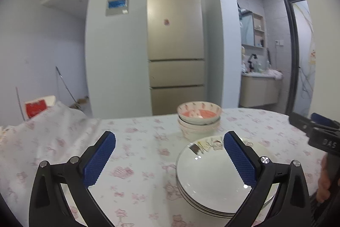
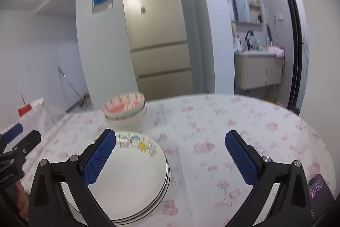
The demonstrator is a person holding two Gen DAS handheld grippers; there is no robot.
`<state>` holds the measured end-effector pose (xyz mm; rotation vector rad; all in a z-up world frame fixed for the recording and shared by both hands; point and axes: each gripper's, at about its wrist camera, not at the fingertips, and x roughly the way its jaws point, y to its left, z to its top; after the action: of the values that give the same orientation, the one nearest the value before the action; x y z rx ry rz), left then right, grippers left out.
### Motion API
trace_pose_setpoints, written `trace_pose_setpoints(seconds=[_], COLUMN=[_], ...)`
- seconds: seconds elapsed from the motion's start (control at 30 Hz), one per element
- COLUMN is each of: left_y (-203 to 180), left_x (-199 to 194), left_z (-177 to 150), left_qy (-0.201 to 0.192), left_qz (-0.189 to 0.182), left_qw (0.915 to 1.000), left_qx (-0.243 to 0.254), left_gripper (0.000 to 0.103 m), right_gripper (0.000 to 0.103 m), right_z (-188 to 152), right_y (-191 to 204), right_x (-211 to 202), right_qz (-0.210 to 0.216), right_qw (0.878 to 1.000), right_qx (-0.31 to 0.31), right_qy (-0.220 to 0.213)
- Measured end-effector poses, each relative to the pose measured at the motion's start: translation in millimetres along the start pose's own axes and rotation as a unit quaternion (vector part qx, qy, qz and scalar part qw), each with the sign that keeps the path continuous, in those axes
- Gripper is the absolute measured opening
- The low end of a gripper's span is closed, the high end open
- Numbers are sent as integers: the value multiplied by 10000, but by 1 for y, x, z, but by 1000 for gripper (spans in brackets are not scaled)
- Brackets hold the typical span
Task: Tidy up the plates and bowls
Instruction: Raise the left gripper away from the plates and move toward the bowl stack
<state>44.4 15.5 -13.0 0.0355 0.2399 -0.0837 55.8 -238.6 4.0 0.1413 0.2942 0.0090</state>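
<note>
A stack of white plates [image 1: 212,180] with a cartoon print on the far rim sits on the table; it also shows in the right wrist view [image 2: 131,180]. Behind it stands a stack of patterned bowls [image 1: 198,120], the top one pink inside, seen also in the right wrist view [image 2: 125,112]. My left gripper [image 1: 170,160] is open and empty, above the table just left of the plates, its right finger over them. My right gripper [image 2: 170,160] is open and empty, right of the plates, its left finger over them.
The table has a white cloth with pink prints [image 1: 138,142]. A phone [image 2: 319,190] lies at the table's near right edge. A red and white box [image 1: 37,107] sits at the far left. A fridge [image 1: 175,46] stands beyond the table.
</note>
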Motion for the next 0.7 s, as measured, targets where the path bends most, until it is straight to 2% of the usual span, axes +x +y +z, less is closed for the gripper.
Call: trace_pose_setpoints(seconds=[0.1, 0.23, 0.27, 0.3, 0.4, 0.43, 0.53, 0.63, 0.7], left_y=[1, 3, 5, 8, 18, 18, 12, 12, 11], left_x=[-11, -23, -26, -28, -39, -42, -51, -58, -62], left_z=[-1, -3, -4, -4, -4, -4, -3, 6, 19], left_qy=[-218, -453, -512, -577, -822, -897, -1121, -1219, -1268], left_qz=[60, 615, 562, 421, -679, -729, -114, -55, -13], left_qw=[9997, 9971, 9971, 9974, 9938, 9929, 9935, 9924, 9919], left_qx=[22, 35, -7, -68, -302, -270, -129, -140, -98], left_gripper=[103, 103, 103, 103, 103, 103, 103, 103, 103], right_gripper=[103, 103, 103, 103, 103, 103, 103, 103, 103], right_z=[-3, -9, -10, -10, -12, -12, -11, -10, -1], right_y=[5, 9, 11, 12, 14, 15, 21, 29, 34], right_x=[-12, -35, -40, -44, -50, -50, -48, -55, -59], right_qz=[-6, 39, 34, 33, 215, 211, -1, -248, -97], right_qw=[9994, 9954, 9942, 9930, 9905, 9905, 9899, 9862, 9857], right_qx=[-128, -266, -293, -323, -382, -394, -490, -701, -802], right_qy=[-326, -918, -1033, -1133, -1302, -1301, -1329, -1477, -1478])
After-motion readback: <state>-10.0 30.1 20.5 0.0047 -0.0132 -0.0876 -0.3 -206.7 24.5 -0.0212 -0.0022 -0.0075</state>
